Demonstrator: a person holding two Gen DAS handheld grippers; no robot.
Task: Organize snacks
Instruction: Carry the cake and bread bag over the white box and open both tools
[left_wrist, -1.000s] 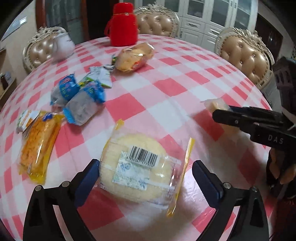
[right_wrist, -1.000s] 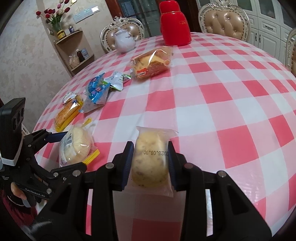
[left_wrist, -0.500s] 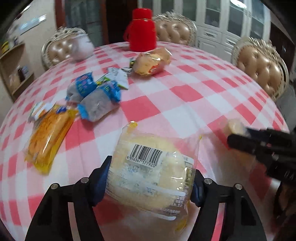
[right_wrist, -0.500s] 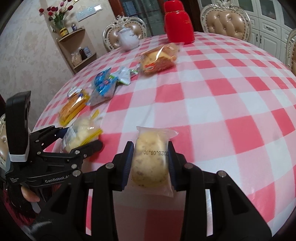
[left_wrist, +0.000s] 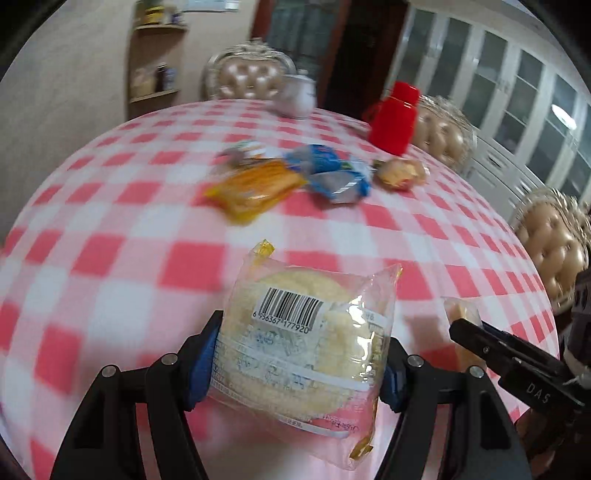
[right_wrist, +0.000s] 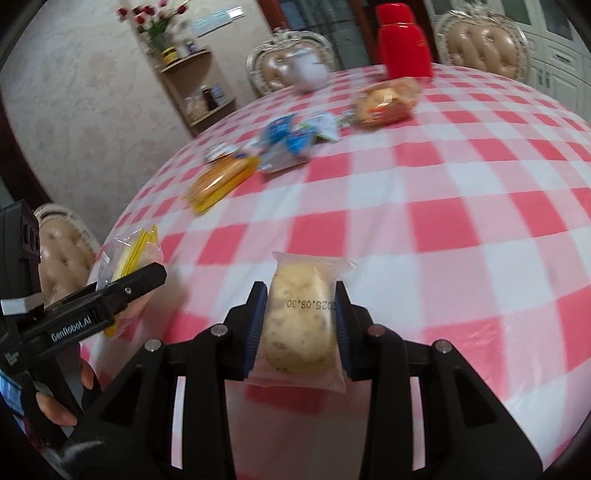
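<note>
My left gripper (left_wrist: 299, 365) is shut on a round pale cake in a clear packet (left_wrist: 295, 343) with a barcode, held just above the red-and-white checked table (left_wrist: 110, 221). My right gripper (right_wrist: 299, 325) is shut on a small speckled bun in a clear packet (right_wrist: 299, 325) stamped with a date, also off the cloth. Each gripper shows in the other's view: the right one (left_wrist: 480, 343) at the right edge, the left one (right_wrist: 122, 284) at the left with its yellow-edged packet (right_wrist: 125, 254). A hand (right_wrist: 55, 410) holds the left tool.
Farther back lie an orange snack packet (left_wrist: 255, 188), blue packets (left_wrist: 332, 173) and a wrapped bread (left_wrist: 400, 171). A red flask (left_wrist: 393, 118) and a white teapot (left_wrist: 297, 98) stand at the far edge. Padded chairs (left_wrist: 550, 243) ring the table.
My left gripper has closed on the round cake packet, lifted it and swung and rolled to the left. The right gripper, still gripping the bun packet, has moved left as well.
</note>
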